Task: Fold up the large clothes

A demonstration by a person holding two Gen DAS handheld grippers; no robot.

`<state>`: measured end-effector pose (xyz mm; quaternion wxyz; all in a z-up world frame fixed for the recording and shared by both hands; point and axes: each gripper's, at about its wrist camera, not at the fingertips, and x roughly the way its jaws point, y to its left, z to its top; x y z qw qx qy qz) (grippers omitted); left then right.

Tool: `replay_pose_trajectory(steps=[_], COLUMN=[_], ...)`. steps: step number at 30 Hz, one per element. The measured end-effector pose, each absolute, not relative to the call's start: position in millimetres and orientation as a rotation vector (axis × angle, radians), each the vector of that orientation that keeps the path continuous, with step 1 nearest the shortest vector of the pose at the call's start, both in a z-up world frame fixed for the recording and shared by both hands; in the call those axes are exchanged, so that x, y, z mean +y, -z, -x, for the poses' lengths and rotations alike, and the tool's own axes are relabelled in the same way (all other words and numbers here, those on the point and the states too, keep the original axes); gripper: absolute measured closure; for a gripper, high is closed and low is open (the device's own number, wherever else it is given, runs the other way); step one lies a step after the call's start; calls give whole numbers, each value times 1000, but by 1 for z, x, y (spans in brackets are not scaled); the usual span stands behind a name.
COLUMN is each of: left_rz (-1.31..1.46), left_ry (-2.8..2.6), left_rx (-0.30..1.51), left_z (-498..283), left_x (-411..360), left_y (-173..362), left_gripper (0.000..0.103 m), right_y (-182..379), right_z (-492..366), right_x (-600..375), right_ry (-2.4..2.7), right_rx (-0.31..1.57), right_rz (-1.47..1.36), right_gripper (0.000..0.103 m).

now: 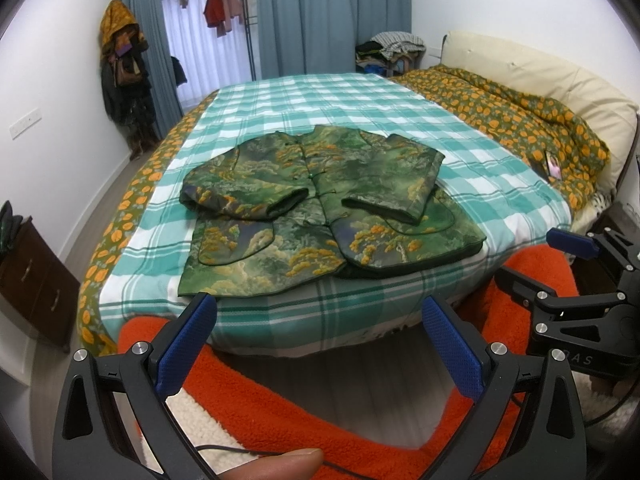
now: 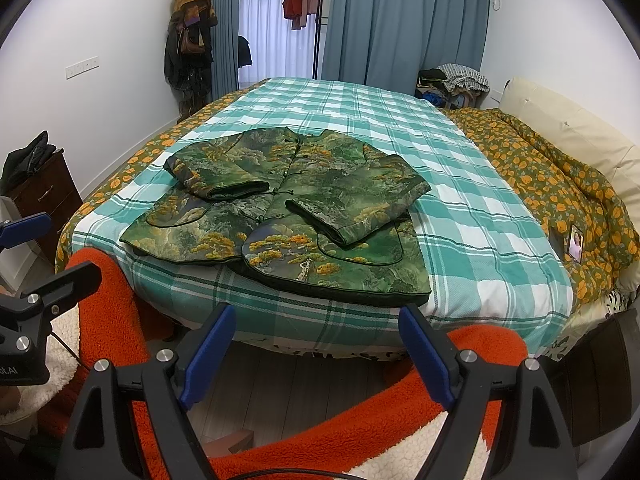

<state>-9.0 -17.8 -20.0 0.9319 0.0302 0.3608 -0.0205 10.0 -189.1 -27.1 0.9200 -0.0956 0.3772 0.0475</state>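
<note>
A green jacket printed with orange trees lies flat, front up, near the front edge of the bed. Both of its sleeves are folded in across the chest. My left gripper hovers in front of the bed's edge, just short of the jacket's hem, open with nothing between its blue pads. The right gripper stands beside it at the same edge, also open and empty. Each gripper also shows at the side of the other's view, the right gripper and the left gripper.
The bed carries a teal checked sheet. An orange-flowered duvet is bunched along the right side with a phone on it. A dark cabinet stands left. A person's orange fleece sleeves lie below the grippers.
</note>
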Motion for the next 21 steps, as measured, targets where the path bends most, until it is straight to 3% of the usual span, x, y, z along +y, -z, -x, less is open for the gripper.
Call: replay_pose_trajectory(steps=[10,21], left_rz=[-124,-119], left_ry=[-36,-80], left_rx=[680,542], left_z=[6,-42], left_x=[-9,17], left_y=[16,-21], left_gripper=[1,0], right_y=[26,-22], right_z=[-14,-47], right_x=[-195,-188], right_ry=[-92,-79], right_rx=[762,551], right_rz=[183,344], right_gripper=[18,18])
